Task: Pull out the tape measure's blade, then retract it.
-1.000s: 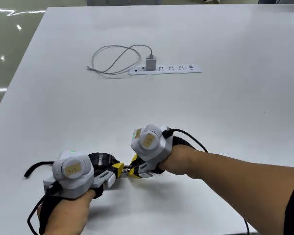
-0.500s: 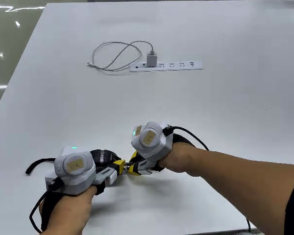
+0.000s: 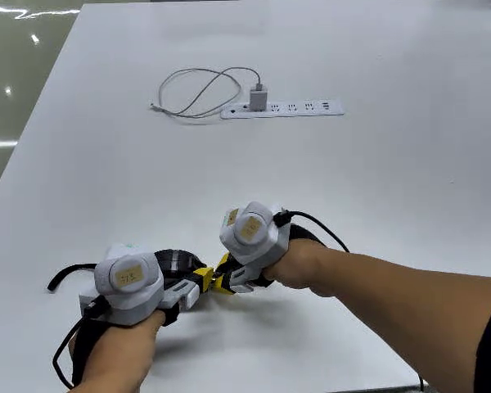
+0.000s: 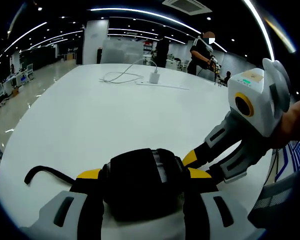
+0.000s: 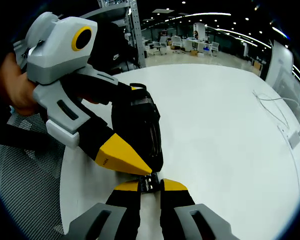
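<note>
Two grippers meet low on the table (image 3: 376, 180), approx 7 o'clock in head view. L gripper (image 4: 144, 176) is clamped round the black tape measure (image 3: 173, 262); black strap (image 3: 63, 276) trails toward 9. R gripper (image 3: 222, 283), reaching from 3, has jaws narrow and pinches the blade tip (image 5: 150, 181) right by the case. Far off toward 12: white power strip (image 3: 283, 108) w/ charger (image 3: 258, 98) and looped cable (image 3: 198, 92).

Bright, even ceiling light washes my white worktop (image 3: 376, 205), leaving only soft, faint shadows close to me, while the glossy floor (image 3: 8, 74) catches white glare streaks. In both gripper views the ceiling light strips (image 4: 140, 11) bow with fisheye distortion, and the tape measure (image 4: 145, 185), close up, looks dark and slightly soft.
</note>
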### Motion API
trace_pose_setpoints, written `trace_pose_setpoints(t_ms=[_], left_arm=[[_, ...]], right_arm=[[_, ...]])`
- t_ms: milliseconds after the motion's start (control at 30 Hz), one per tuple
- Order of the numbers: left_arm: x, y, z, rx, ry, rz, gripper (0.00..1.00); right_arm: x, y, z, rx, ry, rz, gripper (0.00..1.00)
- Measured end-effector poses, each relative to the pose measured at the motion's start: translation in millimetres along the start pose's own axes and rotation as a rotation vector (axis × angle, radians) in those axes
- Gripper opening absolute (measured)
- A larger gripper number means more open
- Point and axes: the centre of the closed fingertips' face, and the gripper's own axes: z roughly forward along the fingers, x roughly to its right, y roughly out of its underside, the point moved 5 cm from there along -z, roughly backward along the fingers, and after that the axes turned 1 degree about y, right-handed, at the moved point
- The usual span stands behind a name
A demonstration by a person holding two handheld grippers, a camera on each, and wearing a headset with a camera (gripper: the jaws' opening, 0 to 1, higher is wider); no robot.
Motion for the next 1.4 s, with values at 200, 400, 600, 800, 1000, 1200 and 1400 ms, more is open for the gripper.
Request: trace_pose_setpoints(t_ms=[200, 400, 600, 800, 1000, 1200, 1400], left_arm=[[0.3, 0.8, -1.1, -0.016, 0.015, 0.014, 0.6], [1.2, 1.6, -1.4, -0.011, 0.005, 0.012, 0.6], [1.1, 1.1, -0.2, -0.013, -0.009, 0.003, 0.6], [1.2, 1.2, -0.7, -0.011, -0.004, 0.004, 0.6], [0.9, 1.4, -0.6, -0.012, -0.001, 0.004, 0.6], [1.2, 1.5, -0.6, -0.014, 0.001, 0.007, 0.6], [1.3, 1.2, -0.6, -0.013, -0.001, 0.008, 0.61]], right_arm=[[-1.3, 0.5, 0.2, -0.001, 0.0, -0.03, 0.1], [-0.8, -0.1, 0.8, 0.013, 0.001, -0.01, 0.11], [0.5, 0.9, 0.1, 0.011, 0.001, -0.026, 0.12], [0.4, 2.4, -0.1, 0.022, 0.0, -0.044, 0.11], [0.3, 0.3, 1.6, 0.033, -0.01, -0.036, 0.1], [-1.2, -1.6, 2.6, 0.032, -0.003, -0.045, 0.1], [-1.3, -0.7, 2.9, 0.057, 0.016, -0.019, 0.11]])
